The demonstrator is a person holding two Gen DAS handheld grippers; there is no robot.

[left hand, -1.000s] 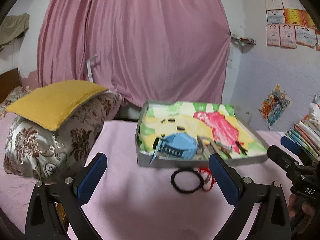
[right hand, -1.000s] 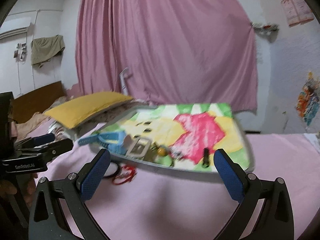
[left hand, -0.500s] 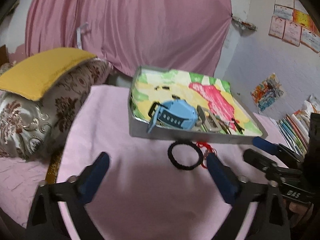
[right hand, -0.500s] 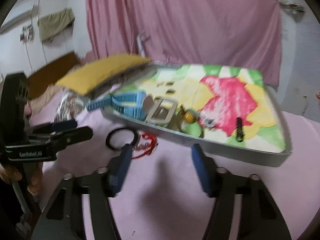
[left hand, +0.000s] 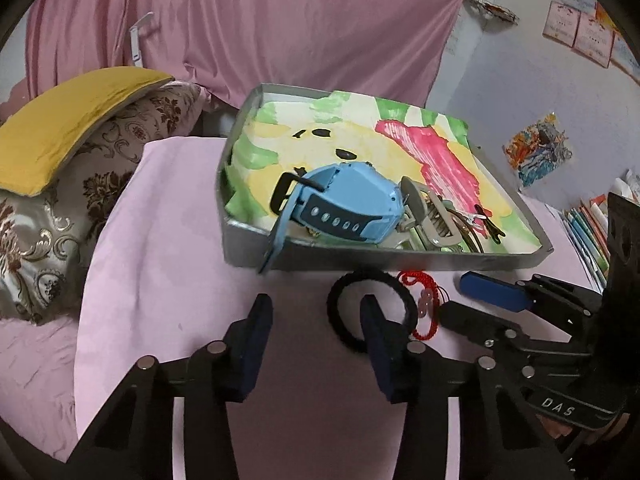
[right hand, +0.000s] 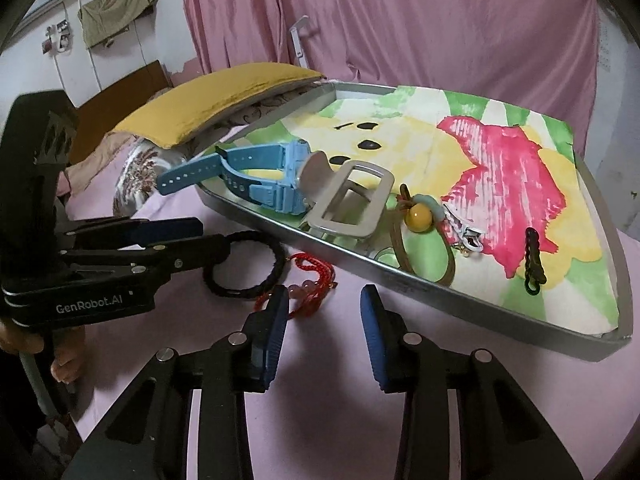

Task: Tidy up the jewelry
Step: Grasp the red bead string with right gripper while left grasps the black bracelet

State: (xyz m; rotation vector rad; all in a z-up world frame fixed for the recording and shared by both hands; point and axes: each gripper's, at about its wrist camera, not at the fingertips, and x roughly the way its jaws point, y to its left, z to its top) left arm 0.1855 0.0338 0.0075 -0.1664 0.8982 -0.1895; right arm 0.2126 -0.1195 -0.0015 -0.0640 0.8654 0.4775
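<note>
One grey tray (right hand: 472, 300) lined with one painted sheet (right hand: 500, 168). Inside it: one blue watch (right hand: 276, 184), one silver buckle (right hand: 352, 204), one hair tie with a single yellow bead (right hand: 416, 214), one small white clip (right hand: 466, 234), and one dark wavy hairpin (right hand: 534, 264). On the pink cloth (right hand: 320, 400) beside the tray: one black hair band (left hand: 370, 312) and one red cord bracelet (right hand: 310, 280). Two pillows are stacked, one yellow (left hand: 68, 120), one patterned (left hand: 48, 216). Two grippers appear, left (left hand: 316, 340) and right (right hand: 324, 330).

Pink curtain (left hand: 248, 20) fills upper frame; yellow cushion (left hand: 60, 120) on brocade pillow (left hand: 52, 224) at left; papers (left hand: 588, 28) on pale wall, upper right; books (left hand: 588, 236) at right.
</note>
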